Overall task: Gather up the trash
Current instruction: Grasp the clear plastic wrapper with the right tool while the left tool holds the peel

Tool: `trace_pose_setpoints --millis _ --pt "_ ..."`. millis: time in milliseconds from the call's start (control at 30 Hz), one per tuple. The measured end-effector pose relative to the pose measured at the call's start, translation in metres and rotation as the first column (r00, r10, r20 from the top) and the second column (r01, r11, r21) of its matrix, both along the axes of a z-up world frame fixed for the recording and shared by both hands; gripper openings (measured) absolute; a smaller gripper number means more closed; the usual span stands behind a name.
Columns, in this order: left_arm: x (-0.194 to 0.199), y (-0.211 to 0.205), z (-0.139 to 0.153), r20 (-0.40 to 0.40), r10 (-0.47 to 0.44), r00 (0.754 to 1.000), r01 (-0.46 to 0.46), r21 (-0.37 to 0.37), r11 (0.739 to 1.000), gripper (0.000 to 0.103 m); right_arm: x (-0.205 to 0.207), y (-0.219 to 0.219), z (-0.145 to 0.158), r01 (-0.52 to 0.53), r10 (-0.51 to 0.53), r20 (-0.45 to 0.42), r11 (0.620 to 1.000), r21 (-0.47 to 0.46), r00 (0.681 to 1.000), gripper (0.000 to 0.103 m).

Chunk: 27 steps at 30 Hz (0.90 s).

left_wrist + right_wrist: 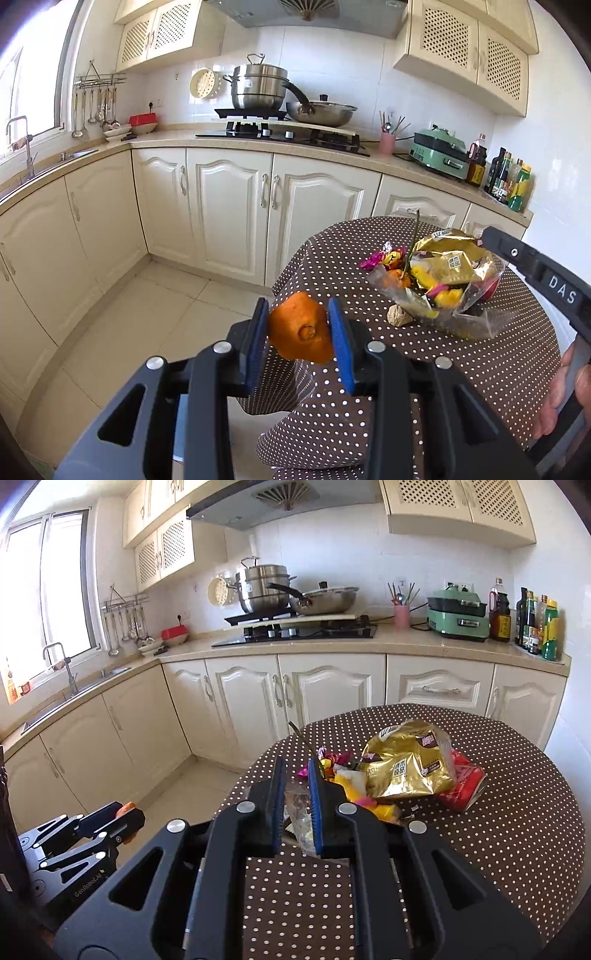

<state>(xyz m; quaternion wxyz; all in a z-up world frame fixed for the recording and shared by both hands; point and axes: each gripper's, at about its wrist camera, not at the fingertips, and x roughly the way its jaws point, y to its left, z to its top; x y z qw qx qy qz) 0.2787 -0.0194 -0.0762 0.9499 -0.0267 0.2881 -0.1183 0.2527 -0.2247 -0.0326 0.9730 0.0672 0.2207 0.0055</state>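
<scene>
My left gripper (299, 314) is shut on an orange peel (301, 334), held in the air left of the round table (424, 369). It also shows in the right wrist view (123, 808), low at the left. My right gripper (297, 771) is shut on the rim of a clear plastic bag (299, 812) on the table. The bag (461, 317) holds a gold snack wrapper (402, 764), a red wrapper (461, 782), yellow scraps (354, 782) and candy wrappers (384, 256). A small brown nut shell (399, 316) lies on the cloth beside the bag.
The table has a brown polka-dot cloth (517, 830). Cream kitchen cabinets (229, 206) line the far wall, with a stove, pots (258, 86), a green appliance (439, 151) and bottles (535, 624) on the counter. Tiled floor (155, 317) lies left of the table.
</scene>
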Motion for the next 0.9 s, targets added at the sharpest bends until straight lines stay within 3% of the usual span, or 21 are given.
trace_pose_setpoints --millis 467,667,900 --pt "-0.017 0.012 0.02 0.033 0.0 0.999 0.001 -0.042 0.999 0.032 -0.033 0.012 0.056 -0.029 0.032 0.124 0.999 -0.028 0.992 0.012" --pt "-0.026 0.049 0.026 0.045 0.058 0.997 -0.055 -0.062 0.997 0.032 -0.033 0.054 0.068 -0.145 0.148 0.137 0.989 -0.03 0.979 0.012" --pt "-0.031 0.117 0.012 0.019 0.172 0.985 -0.171 -0.043 0.984 0.032 -0.011 0.148 0.055 -0.334 0.335 0.096 0.942 -0.03 0.937 0.012"
